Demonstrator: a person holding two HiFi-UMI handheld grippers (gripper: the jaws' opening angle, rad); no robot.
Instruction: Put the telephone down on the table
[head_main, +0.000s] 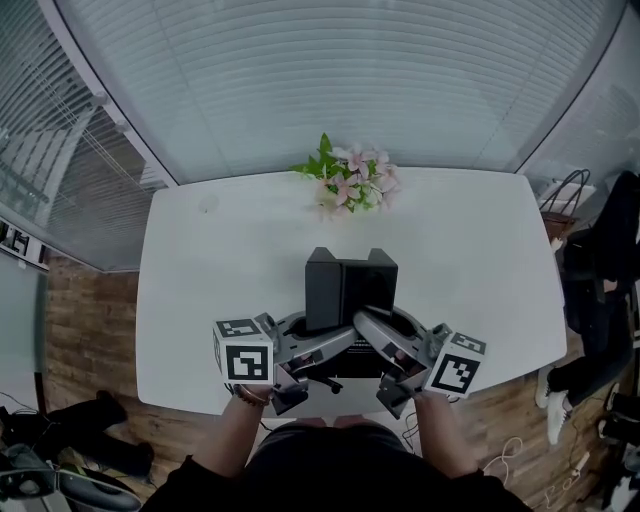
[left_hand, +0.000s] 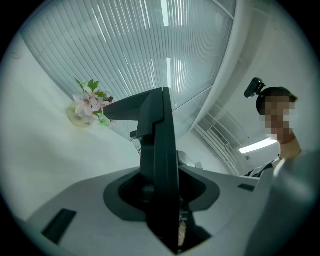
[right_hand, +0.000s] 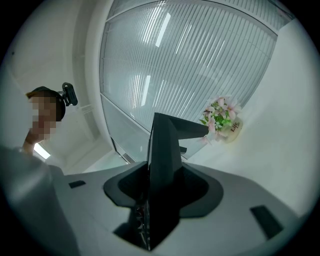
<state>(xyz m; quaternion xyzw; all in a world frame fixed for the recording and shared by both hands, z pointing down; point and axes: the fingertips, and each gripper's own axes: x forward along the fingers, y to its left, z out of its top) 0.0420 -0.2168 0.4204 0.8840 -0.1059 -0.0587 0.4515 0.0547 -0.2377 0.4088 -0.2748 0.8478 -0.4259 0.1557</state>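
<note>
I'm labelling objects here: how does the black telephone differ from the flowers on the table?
The telephone is black and boxy; the flowers are pink with green leaves. The telephone is clamped by the left gripper and right gripper over the near half of the table; the flowers stand untouched at its far edge. Both line up with the table's middle.

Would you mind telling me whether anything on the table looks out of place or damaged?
Nothing stands out. The left gripper and right gripper hold the black telephone over the table; the flowers stand upright at its far edge, nothing spilled.
</note>
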